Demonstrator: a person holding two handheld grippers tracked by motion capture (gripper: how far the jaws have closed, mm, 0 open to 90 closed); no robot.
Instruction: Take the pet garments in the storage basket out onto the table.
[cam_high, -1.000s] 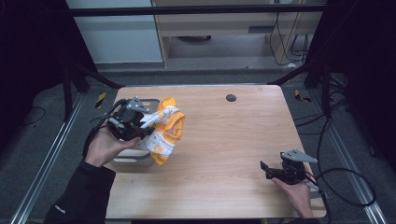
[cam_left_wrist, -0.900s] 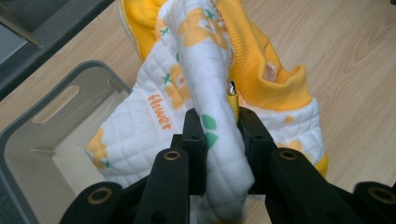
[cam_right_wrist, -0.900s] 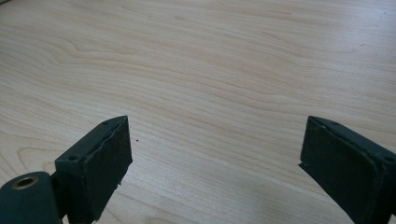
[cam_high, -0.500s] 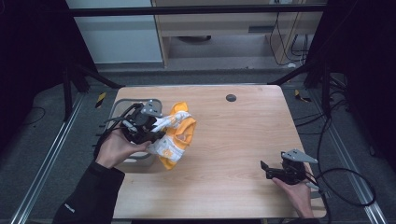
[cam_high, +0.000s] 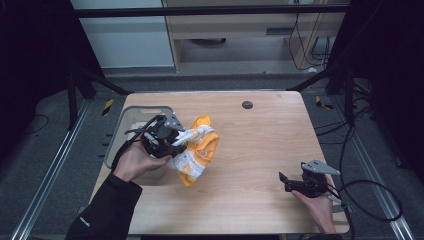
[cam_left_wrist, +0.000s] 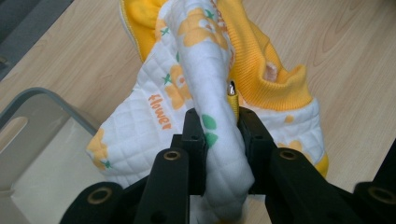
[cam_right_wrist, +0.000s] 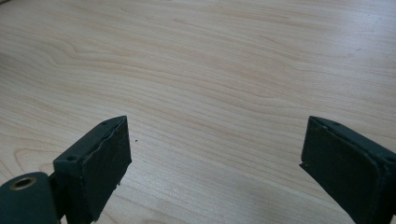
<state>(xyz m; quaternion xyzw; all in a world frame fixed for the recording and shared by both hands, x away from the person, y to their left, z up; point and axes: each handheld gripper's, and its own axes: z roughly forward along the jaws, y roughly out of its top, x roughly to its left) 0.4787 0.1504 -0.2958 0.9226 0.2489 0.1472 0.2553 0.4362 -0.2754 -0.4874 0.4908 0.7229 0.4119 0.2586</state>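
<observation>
A small quilted garment (cam_high: 196, 150), white with orange flowers and an orange ribbed lining, is bunched on the wooden table (cam_high: 260, 140) just right of a grey bin. My left gripper (cam_high: 172, 145) is shut on a fold of it; in the left gripper view the white cloth (cam_left_wrist: 219, 140) is pinched between both jaws, with a zip pull beside the right jaw. The rest of the garment (cam_left_wrist: 261, 70) spreads away over the wood. My right gripper (cam_high: 284, 181) rests near the table's front right corner, open, with bare wood (cam_right_wrist: 215, 93) between its wide-set jaws.
A grey plastic bin (cam_high: 131, 120) sits at the table's left edge, partly under my left hand; its rim (cam_left_wrist: 42, 98) appears at the left of the left gripper view. A dark round disc (cam_high: 247, 104) lies near the far edge. Cables trail off the right side.
My left gripper has carried the garment to the right, from over the bin onto the table. The right gripper has not moved.
</observation>
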